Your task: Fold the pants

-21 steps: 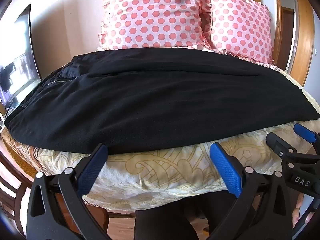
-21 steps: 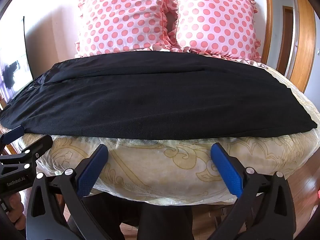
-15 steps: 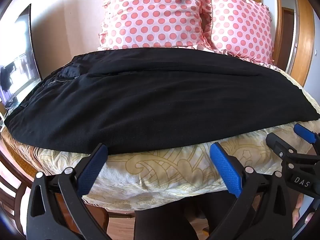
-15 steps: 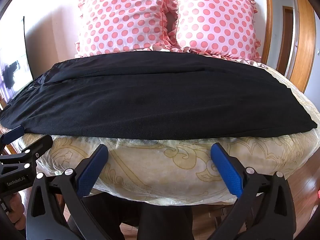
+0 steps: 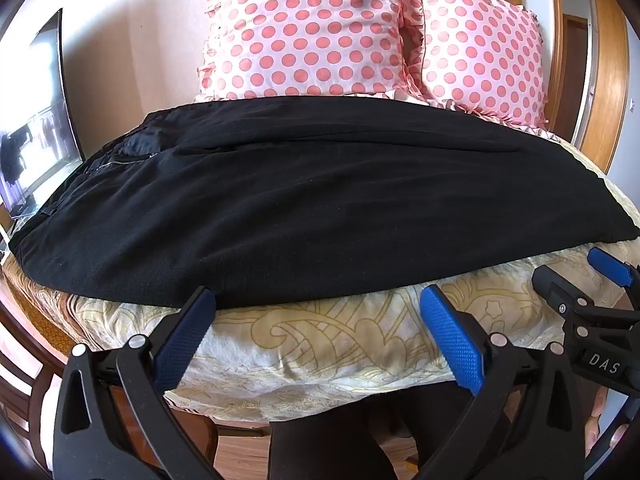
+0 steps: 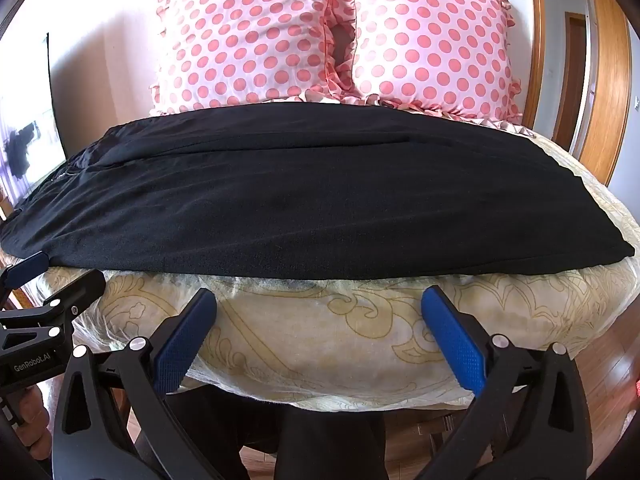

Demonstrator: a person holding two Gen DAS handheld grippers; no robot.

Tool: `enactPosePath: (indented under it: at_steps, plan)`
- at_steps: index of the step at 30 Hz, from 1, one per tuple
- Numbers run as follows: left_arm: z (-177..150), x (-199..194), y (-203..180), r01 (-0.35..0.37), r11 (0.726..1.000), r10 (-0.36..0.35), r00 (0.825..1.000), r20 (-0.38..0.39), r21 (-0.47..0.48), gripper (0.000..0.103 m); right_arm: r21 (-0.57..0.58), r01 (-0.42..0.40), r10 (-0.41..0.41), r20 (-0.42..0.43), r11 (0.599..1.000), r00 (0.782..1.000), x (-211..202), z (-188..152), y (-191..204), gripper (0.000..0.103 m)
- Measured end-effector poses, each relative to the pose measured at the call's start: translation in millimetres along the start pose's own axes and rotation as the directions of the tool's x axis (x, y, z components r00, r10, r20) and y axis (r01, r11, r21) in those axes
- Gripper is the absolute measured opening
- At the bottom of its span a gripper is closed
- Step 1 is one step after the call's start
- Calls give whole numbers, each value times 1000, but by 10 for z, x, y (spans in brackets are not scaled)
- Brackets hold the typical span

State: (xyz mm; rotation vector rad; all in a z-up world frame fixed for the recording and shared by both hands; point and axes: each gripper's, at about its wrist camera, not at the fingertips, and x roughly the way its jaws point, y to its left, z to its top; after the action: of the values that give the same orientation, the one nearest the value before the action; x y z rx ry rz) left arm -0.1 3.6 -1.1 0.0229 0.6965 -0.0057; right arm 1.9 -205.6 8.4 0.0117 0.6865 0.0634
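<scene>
Bedspread bears black pants; both grippers hover wide-jawed.

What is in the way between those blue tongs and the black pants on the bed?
Nothing visible. Both the left tongs and right tongs are open, with only bare yellow bedspread between them and the near edge of the black pants.

Pants are lying across a table, two pillows standing behind them, both grippers hovering side by side before the near edge.
</scene>
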Motion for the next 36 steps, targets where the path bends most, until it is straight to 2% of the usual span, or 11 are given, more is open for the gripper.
enactPosePath:
  at_steps: [36]
  plan:
    - [7,3,-33,-2,1000,2,1000,0,-2,101,0,0,0,2,1000,1000,-6,7,6,102]
